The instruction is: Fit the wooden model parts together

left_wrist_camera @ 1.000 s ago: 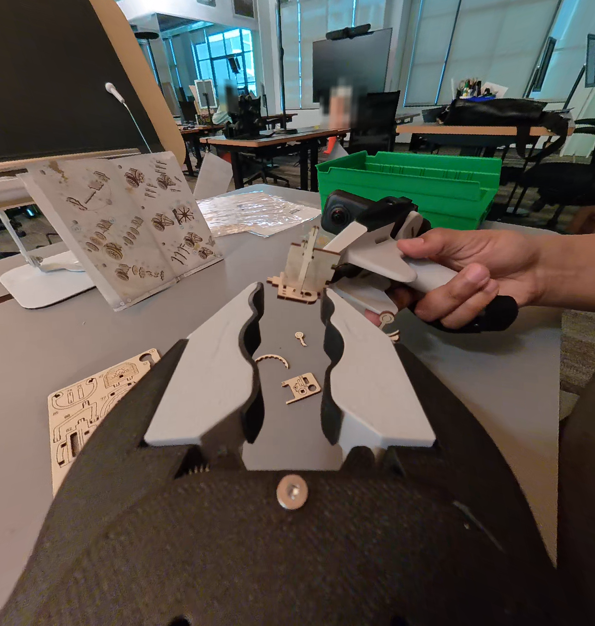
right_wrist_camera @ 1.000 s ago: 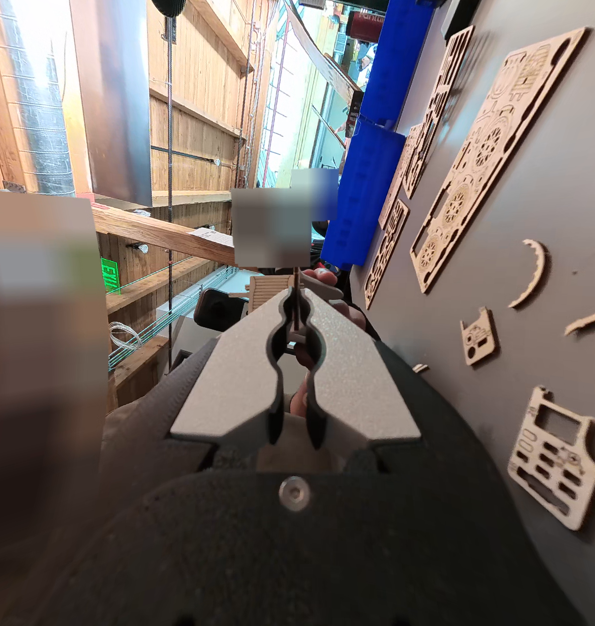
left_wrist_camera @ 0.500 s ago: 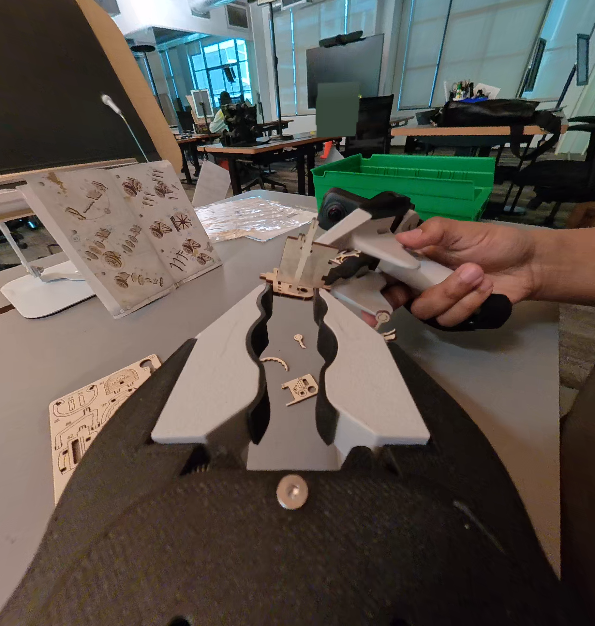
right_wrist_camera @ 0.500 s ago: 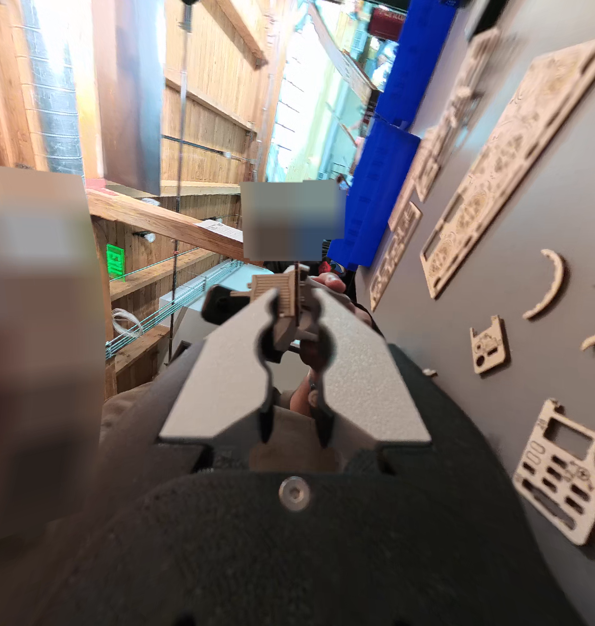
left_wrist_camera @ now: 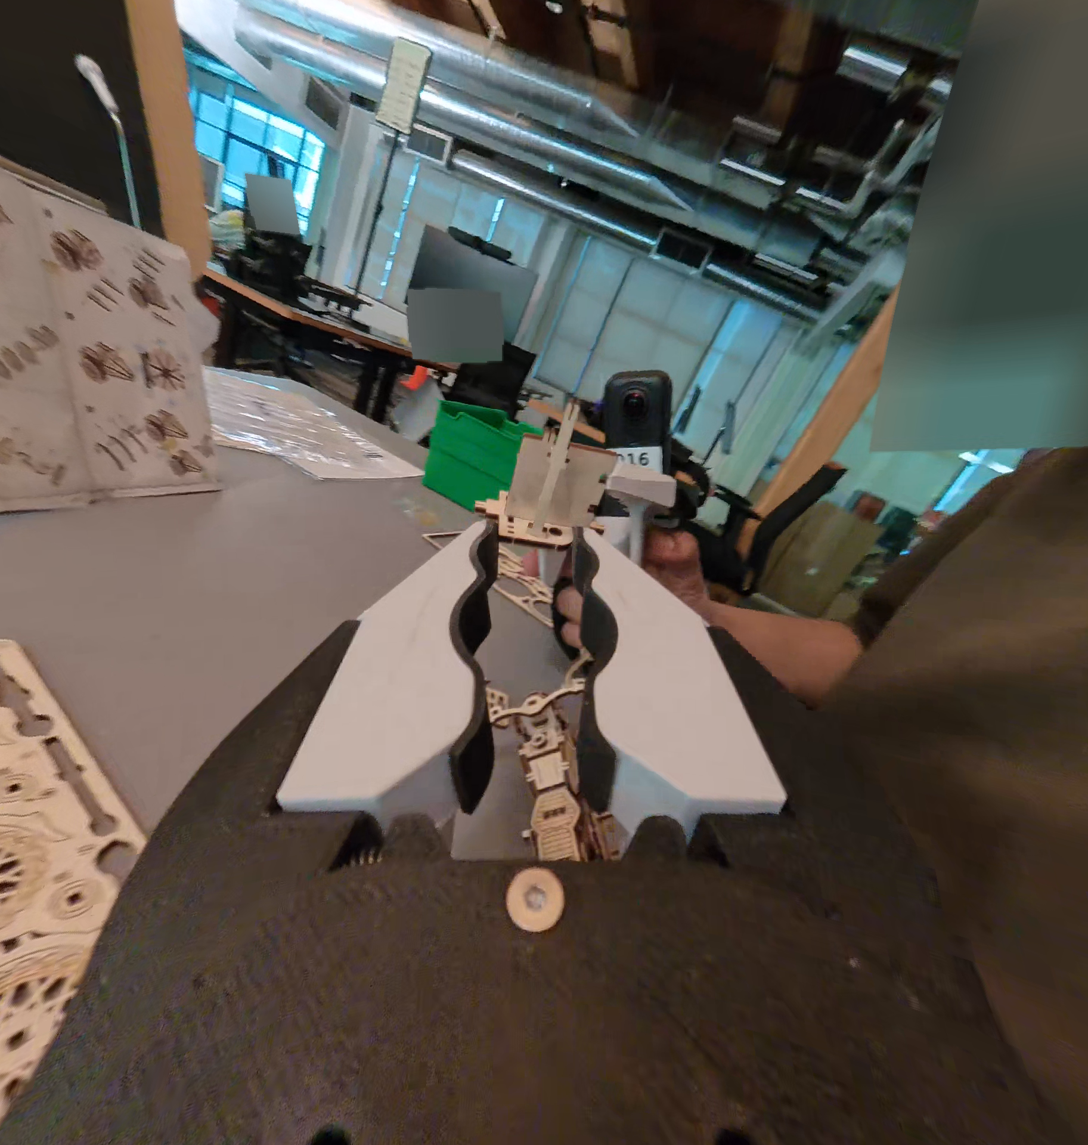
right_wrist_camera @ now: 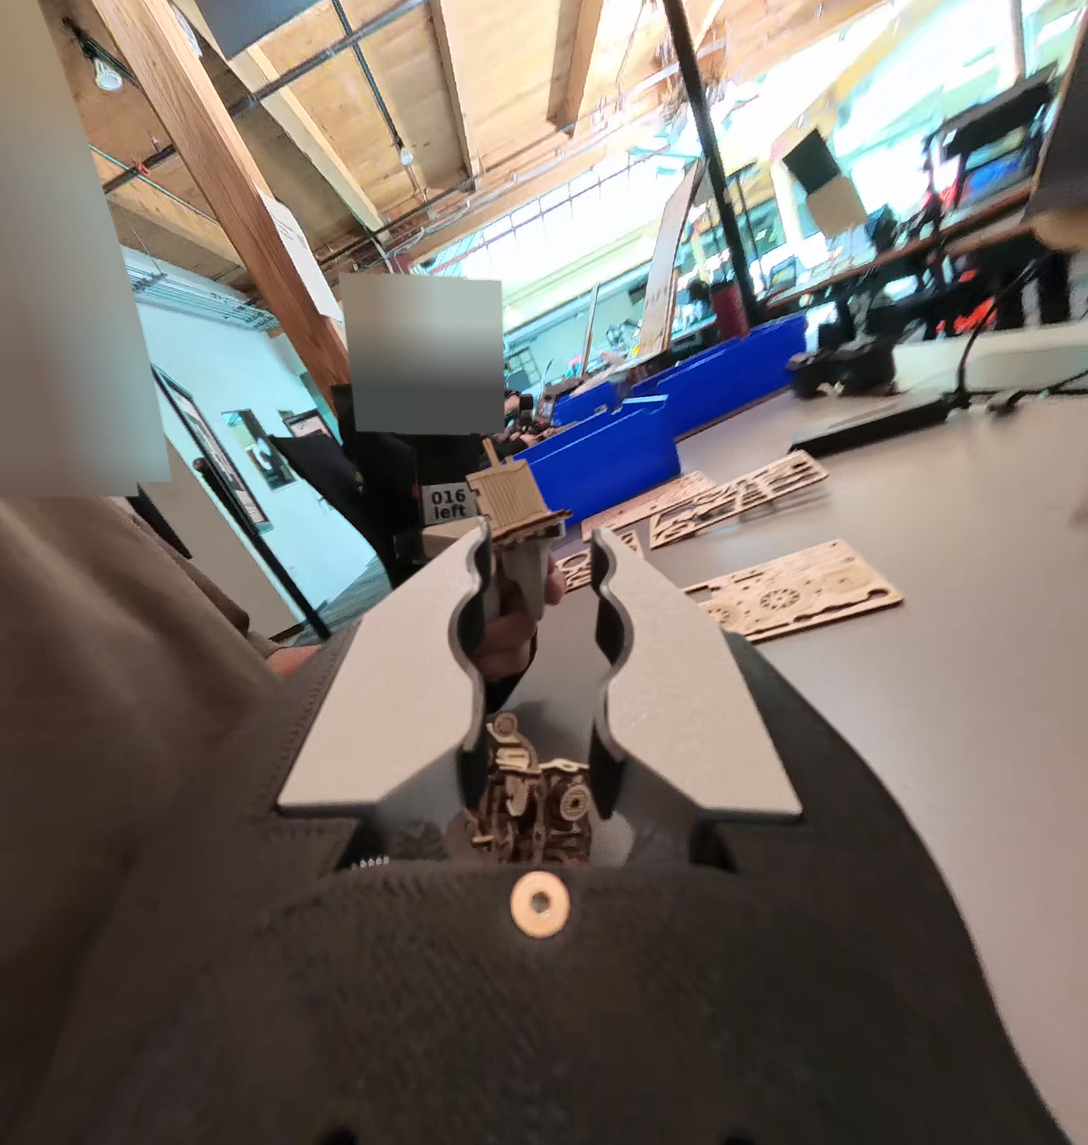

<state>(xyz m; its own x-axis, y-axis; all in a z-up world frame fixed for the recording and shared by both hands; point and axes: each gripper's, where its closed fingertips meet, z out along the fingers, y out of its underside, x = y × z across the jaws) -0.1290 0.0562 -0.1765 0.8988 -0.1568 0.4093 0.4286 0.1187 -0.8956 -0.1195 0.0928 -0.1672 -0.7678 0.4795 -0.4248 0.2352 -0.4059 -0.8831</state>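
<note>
A small wooden sub-assembly (left_wrist_camera: 550,495), a flat base with an upright panel and a thin stick, sits between the tips of my left gripper (left_wrist_camera: 534,539), which is shut on its base. In the right wrist view the same piece (right_wrist_camera: 509,503) stands just left of and beyond my right gripper (right_wrist_camera: 541,536), which is open and empty. The left gripper's grey fingers (right_wrist_camera: 522,573) hold the piece from below. A larger wooden model (left_wrist_camera: 550,774) lies on the grey table under both grippers and also shows in the right wrist view (right_wrist_camera: 529,799).
An open instruction booklet (left_wrist_camera: 83,372) stands at the left, with a part sheet (left_wrist_camera: 21,836) in front of it. A green bin (left_wrist_camera: 473,458) stands behind. Blue bins (right_wrist_camera: 603,458) and several wooden part sheets (right_wrist_camera: 789,595) lie to the right. A person stands behind. About 5 cm separates my left fingertips from my right.
The right gripper held the sub-assembly and has opened and let go. The left gripper has closed on it. Both grippers have swung round and now sit over the larger model.
</note>
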